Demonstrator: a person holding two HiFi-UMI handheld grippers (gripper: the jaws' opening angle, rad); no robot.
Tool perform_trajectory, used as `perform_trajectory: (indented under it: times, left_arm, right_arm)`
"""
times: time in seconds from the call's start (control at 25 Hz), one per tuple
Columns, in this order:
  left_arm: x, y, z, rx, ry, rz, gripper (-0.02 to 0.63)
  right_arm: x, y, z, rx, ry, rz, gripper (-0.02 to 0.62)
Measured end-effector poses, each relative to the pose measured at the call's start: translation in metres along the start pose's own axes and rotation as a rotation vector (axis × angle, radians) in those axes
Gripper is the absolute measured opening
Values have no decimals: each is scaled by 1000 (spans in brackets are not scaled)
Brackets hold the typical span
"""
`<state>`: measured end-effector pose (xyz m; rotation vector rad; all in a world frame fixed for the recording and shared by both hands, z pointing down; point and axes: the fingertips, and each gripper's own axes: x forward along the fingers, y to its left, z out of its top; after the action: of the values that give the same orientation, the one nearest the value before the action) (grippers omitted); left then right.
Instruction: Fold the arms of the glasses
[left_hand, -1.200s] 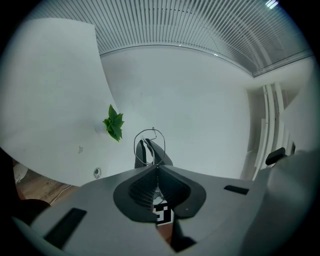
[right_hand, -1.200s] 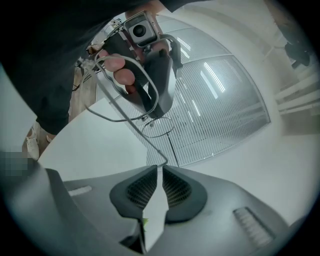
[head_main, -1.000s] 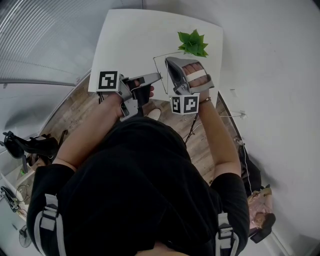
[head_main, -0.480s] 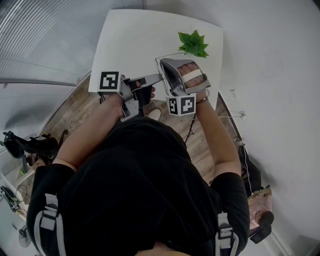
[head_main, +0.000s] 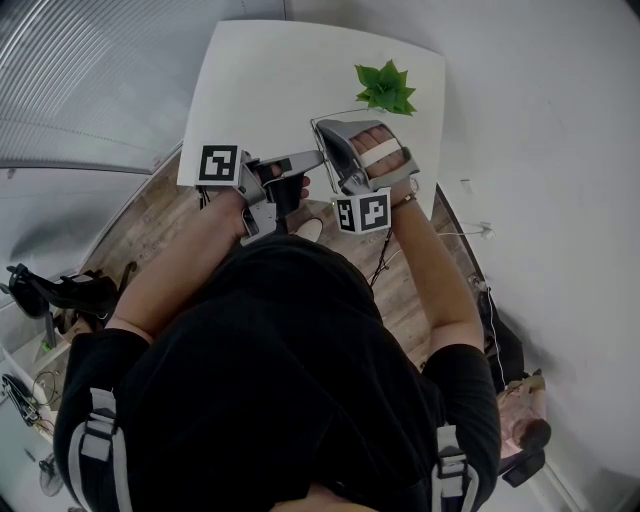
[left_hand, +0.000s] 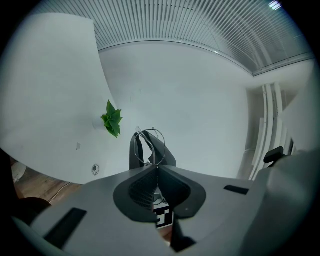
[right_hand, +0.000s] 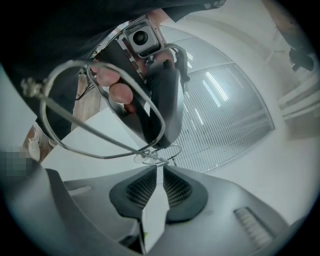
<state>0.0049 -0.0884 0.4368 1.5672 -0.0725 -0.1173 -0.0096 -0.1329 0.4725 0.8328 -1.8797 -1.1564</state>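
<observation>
Okay, I'm holding the glasses (right_hand: 102, 112) over the table (head_main: 260, 80) near the plant (head_main: 386, 87), with the left hand-held gripper (left_hand: 156, 166) clamped on the frame to steady it, while the right hand-held gripper (right_hand: 156, 169), narrow and just easing open, has the arm wire at its tips, likely to swing it shut.

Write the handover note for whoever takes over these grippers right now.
Left gripper: shut on the thin grey wire-framed glasses, held above the white table.
Right gripper: jaws slightly apart, just been opening; the frame wire lies across their tips, not pinched.
Done: glasses are up, held by the left.
Left to do: in the head view one arm seems to stick out at an angle; fold both arms.
</observation>
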Motion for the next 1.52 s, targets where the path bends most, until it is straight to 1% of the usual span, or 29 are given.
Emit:
perform_trajectory:
  times: [0.12, 0.28, 0.48, 0.68, 1.12, 1.44, 1.52]
  left_arm:
    - [1, 1, 0, 0, 4, 0, 14]
    - [2, 1, -2, -2, 12, -9, 14]
    - [3, -1, -8, -9, 28, -22, 14]
    - [6, -7, -18, -10, 44, -39, 14]
    - [7, -9, -28, -12, 63, -40, 14]
    - [10, -8, -28, -14, 75, -40, 14]
    - [10, -8, -28, -14, 77, -41, 14]
  right_arm:
    - [-1, 1, 0, -1, -3, 3, 54]
    - [-2, 4, -2, -34, 3, 12, 55]
    - [-2, 2, -10, -38, 36, 20, 78]
    - [-6, -3, -18, -46, 72, 12, 78]
    - [-10, 4, -40, -11, 163, 14, 83]
    - [-14, 10, -61, 25, 204, 26, 100]
    - [-15, 11, -68, 36, 212, 33, 115]
